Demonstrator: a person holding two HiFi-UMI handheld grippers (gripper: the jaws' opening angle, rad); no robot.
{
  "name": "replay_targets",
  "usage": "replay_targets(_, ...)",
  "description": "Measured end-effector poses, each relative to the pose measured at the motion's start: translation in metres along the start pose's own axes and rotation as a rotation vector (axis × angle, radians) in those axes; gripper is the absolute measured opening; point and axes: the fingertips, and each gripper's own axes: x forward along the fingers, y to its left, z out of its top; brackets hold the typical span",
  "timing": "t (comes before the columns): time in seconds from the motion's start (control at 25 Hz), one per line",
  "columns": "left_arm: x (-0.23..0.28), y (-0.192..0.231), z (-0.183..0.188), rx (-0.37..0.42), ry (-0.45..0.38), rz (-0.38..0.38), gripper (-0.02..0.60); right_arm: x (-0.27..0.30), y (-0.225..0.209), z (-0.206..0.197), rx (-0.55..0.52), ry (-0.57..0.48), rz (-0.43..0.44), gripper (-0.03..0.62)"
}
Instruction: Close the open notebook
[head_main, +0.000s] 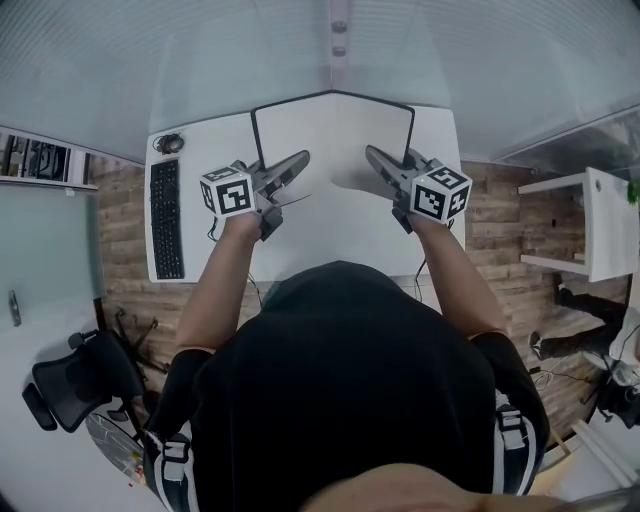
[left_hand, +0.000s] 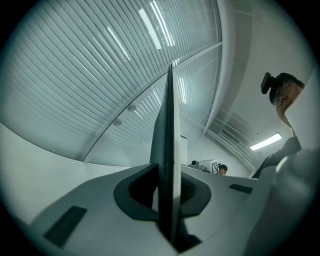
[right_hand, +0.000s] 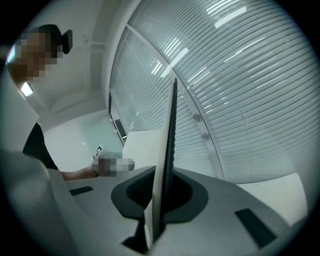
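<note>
Gripping the notebook (head_main: 333, 135) near the tabletop's (head_main: 320, 245) far edge, your left gripper (head_main: 297, 162) and right gripper (head_main: 374, 156) each had jaws clenched on its thin, stiff, dark-edged cover, raised on edge. Lowering unevenly could have twisted that smooth white board, or let it slip from one grip and slap down.

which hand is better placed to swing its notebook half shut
Nearly even: left gripper and right gripper each clamp one half of the notebook. Left, tentatively: bare desk lies beside the right half.
</note>
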Motion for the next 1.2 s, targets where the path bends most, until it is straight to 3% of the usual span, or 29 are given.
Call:
replay_targets(0.56, -0.007, 0.064, -0.006, -0.044, 0.043, 0.061, 0.049, 0.054, -0.03, -0.031, 0.059, 0.069, -0.001, 0.061)
replay_targets(1.2, -0.017, 0.132, -0.042, -0.158, 0.082, 0.111, 0.048, 0.097, -0.056, -0.087, 0.105, 0.185, -0.021, 0.061)
